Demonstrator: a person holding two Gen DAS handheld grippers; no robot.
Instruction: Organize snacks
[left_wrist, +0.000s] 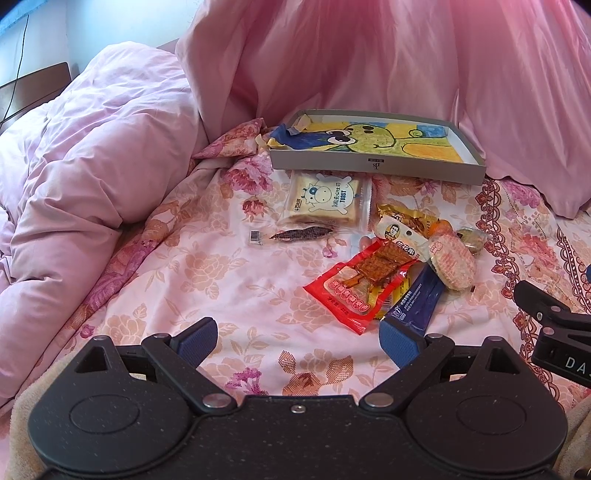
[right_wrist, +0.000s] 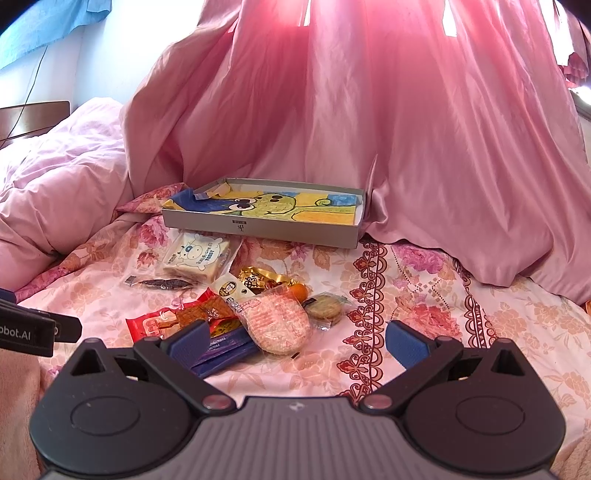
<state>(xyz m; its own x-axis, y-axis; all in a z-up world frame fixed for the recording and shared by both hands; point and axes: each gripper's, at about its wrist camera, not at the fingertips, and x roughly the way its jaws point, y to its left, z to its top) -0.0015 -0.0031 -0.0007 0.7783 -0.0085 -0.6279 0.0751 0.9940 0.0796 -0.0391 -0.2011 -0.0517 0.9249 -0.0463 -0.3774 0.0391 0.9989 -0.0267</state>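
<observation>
Both hand-held grippers, left (left_wrist: 297, 341) and right (right_wrist: 295, 341), are wide open and hold nothing. The round pink crinkly rice cracker packet (right_wrist: 279, 325) lies on the flowery bed sheet (right_wrist: 424, 295) near the flat grey box (right_wrist: 258, 227). It looks light and easy to crush, so pinch its edge gently

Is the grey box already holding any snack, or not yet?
Not yet. The grey box shows only a frog drawing; the snacks lie on the bedsheet.

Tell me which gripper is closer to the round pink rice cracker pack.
Right. The right gripper has the rice cracker pack between its open fingers; the left gripper sits off to the pack's left, also open.
</observation>
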